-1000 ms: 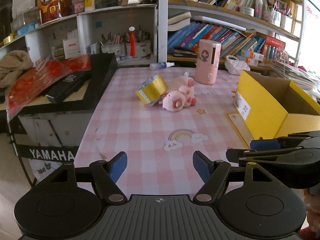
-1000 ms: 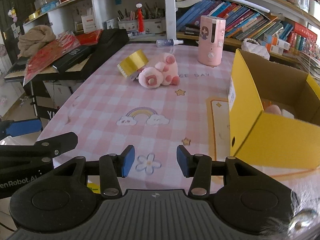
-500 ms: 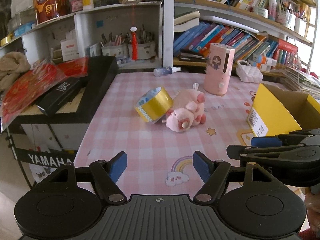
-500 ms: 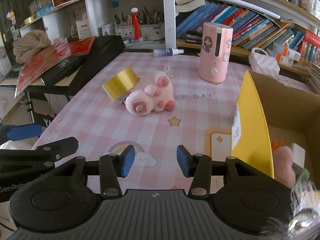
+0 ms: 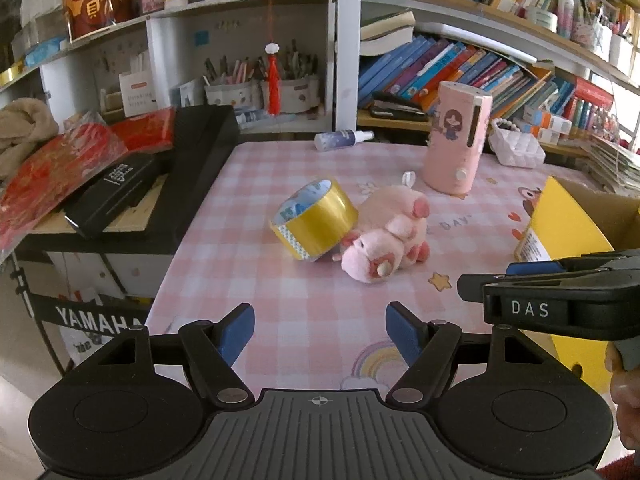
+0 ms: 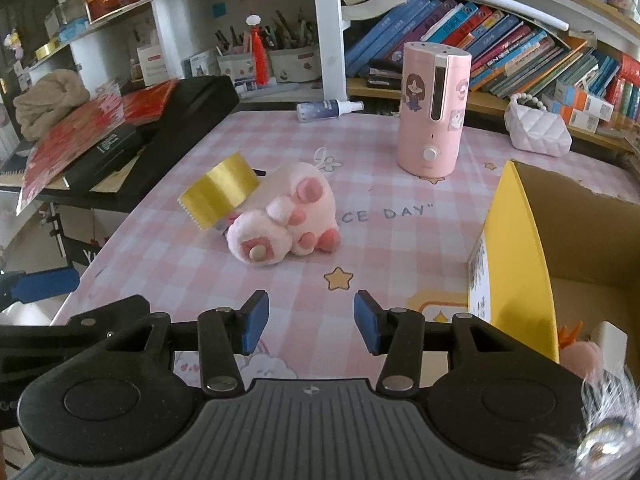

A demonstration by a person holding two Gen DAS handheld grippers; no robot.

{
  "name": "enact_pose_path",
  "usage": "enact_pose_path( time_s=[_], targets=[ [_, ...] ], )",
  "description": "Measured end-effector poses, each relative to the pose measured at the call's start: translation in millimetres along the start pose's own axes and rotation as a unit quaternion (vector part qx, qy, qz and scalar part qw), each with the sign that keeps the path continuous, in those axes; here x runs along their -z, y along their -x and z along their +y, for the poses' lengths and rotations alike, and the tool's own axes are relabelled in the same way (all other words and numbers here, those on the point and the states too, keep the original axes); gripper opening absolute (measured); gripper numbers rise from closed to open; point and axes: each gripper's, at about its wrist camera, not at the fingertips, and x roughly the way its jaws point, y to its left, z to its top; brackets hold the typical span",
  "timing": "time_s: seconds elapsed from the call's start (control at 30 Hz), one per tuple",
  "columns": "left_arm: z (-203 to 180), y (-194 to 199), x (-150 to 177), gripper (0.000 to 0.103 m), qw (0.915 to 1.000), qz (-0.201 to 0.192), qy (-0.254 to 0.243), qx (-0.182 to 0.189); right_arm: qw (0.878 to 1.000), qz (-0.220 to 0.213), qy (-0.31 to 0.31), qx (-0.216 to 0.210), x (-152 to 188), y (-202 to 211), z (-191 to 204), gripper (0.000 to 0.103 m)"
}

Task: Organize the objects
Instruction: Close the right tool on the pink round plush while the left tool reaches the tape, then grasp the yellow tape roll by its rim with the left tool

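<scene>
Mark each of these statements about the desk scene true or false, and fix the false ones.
1. The roll of gold tape leans against the pink plush pig. True.
2. The left tool is clamped on the plush pig. False: its jaws are open and empty, short of the pig.
3. The yellow box sits to the right of the pig in the right wrist view. True.
4. The pink humidifier lies on its side. False: it stands upright.
5. The small spray bottle stands upright beside the tape. False: it lies on its side at the table's far edge.
</scene>
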Motion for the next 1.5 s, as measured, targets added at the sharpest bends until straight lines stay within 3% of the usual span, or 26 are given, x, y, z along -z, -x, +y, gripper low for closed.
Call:
enact_pose_path(
  time_s=[0.3, 0.4, 0.5, 0.57, 0.6, 0.7, 1.0, 1.1, 1.27, 1.5],
  targets=[
    [15, -29, -31, 0.074, 0.9997, -0.008, 0.019, -0.012, 1.000, -0.004, -0.020, -0.014, -33, -30, -4, 0.050],
    [21, -39, -41, 0.074, 0.9995, -0.011, 0.026, -0.017, 0.999, -0.008, -0.029, -0.020, -47, -41, -5, 0.056],
    [24, -48, -49, 0.074, 0.9992, -0.012, 0.029, -0.026, 0.999, -0.009, -0.047, -0.025, -60, -55, -9, 0.064],
    [28, -53, -53, 0.076, 0.9989, -0.010, 0.037, -0.029, 0.996, -0.009, -0.077, -0.031, -68, -65, -14, 0.083],
    [30, -55, -54, 0.083, 0.9987, -0.008, 0.041, -0.030, 0.995, -0.008, -0.093, -0.036, -71, -69, -17, 0.085],
    [35, -58, -56, 0.085, 0.9982, -0.009, 0.051, -0.031, 0.989, 0.008, -0.137, -0.056, -79, -87, -25, 0.090],
    [37, -64, -59, 0.086, 0.9979, -0.001, 0.058, -0.029, 0.970, 0.082, -0.214, -0.083, -74, -138, -37, 0.090],
    [36, -67, -59, 0.086, 0.9979, 0.002, 0.059, -0.027, 0.963, 0.085, -0.236, -0.095, -69, -142, -43, 0.089],
    [30, -70, -59, 0.086, 0.9984, 0.004, 0.053, -0.019, 0.968, 0.085, -0.215, -0.097, -71, -136, -42, 0.069],
    [27, -71, -58, 0.087, 0.9982, 0.004, 0.058, -0.014, 0.982, 0.075, -0.165, -0.061, -67, -97, -43, 0.065]
  ],
)
